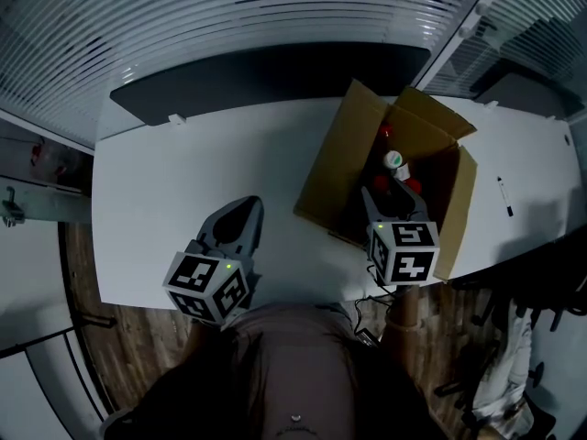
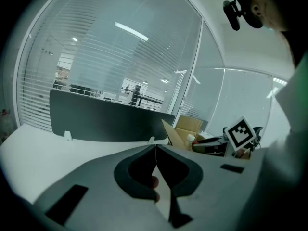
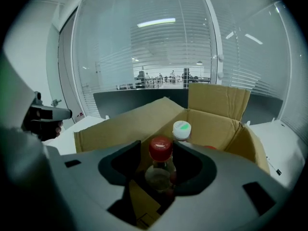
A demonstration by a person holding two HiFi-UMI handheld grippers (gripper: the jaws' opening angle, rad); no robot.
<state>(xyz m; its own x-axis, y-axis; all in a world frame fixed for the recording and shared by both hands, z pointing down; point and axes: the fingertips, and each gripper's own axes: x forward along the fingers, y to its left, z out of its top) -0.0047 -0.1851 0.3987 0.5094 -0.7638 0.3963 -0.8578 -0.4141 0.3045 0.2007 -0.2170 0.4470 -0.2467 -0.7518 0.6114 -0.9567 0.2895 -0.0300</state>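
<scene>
Jaws of the right gripper (image 3: 159, 147) clasp a red-capped clear glass bottle (image 3: 159, 173) inside the brown cardboard box (image 3: 214, 124); the left gripper (image 2: 156, 149) has its 2 jaws pressed together, empty.

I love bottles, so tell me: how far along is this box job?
Done: no bottle shows outside the cardboard box. In hand: the right gripper grips the red-capped bottle inside it. To do: the white-capped bottle beside it; the left gripper is shut, empty.

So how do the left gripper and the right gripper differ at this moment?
The left gripper has its jaws together with nothing between; the right gripper has its jaws on a red-capped bottle. The left gripper is above the white table; the right gripper reaches into the cardboard box. Both carry a marker cube.
</scene>
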